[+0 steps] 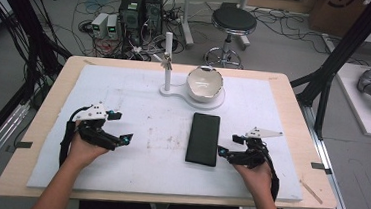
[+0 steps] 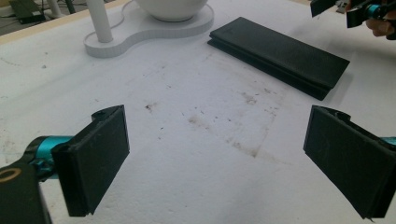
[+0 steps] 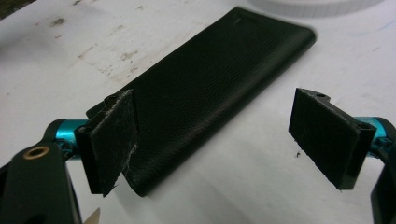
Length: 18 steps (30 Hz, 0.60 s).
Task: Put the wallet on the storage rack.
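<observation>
1. A black wallet lies flat on the white mat that covers the desk, a little right of the middle, with its long side running away from the person.
2. The right gripper sits just beside the wallet's near right edge, held low over the mat. Its fingers are spread wide and hold nothing. In the right gripper view one finger stands over the wallet's near corner and the other over bare mat; I cannot tell whether that finger touches the wallet.
3. The left gripper is well apart from the wallet, over the left half of the mat. Its fingers are also wide apart and empty, with stained mat between them and the wallet farther off.
4. At the far side of the mat stands a white stand with an upright post. Keys hang on the post, and a white bowl rests on the stand's round end.
</observation>
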Available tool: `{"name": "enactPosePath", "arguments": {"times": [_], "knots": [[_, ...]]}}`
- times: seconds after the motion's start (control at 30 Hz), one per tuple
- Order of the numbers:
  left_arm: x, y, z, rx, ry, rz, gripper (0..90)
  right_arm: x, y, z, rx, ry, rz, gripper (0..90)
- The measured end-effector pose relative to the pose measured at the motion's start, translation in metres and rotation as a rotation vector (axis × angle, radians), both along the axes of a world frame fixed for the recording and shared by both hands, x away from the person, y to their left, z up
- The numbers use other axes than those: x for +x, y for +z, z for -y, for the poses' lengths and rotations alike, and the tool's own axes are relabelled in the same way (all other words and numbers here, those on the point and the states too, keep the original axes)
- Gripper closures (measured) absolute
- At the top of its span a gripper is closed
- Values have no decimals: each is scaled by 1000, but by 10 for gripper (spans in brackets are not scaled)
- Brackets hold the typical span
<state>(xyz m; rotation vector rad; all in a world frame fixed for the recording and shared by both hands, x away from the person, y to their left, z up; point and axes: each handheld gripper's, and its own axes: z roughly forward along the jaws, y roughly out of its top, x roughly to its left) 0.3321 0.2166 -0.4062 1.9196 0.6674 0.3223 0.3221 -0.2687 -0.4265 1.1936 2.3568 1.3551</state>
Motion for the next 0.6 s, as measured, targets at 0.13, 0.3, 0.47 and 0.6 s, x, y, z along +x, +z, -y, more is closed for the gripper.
{"name": "enactPosePath", "arguments": {"times": [0.13, 0.3, 0.47, 0.6], "knots": [[1, -2, 0, -2, 2, -11, 68, 5, -7, -8, 10, 14, -45, 162], [1, -3, -1, 5, 7, -13, 68, 8, -14, -13, 1, 14, -74, 162], [1, -4, -1, 9, 11, -16, 69, 11, -22, -21, -13, 37, -124, 161], [1, -4, 1, 16, 4, -15, 69, 10, -24, -28, -39, 39, -129, 158]]}}
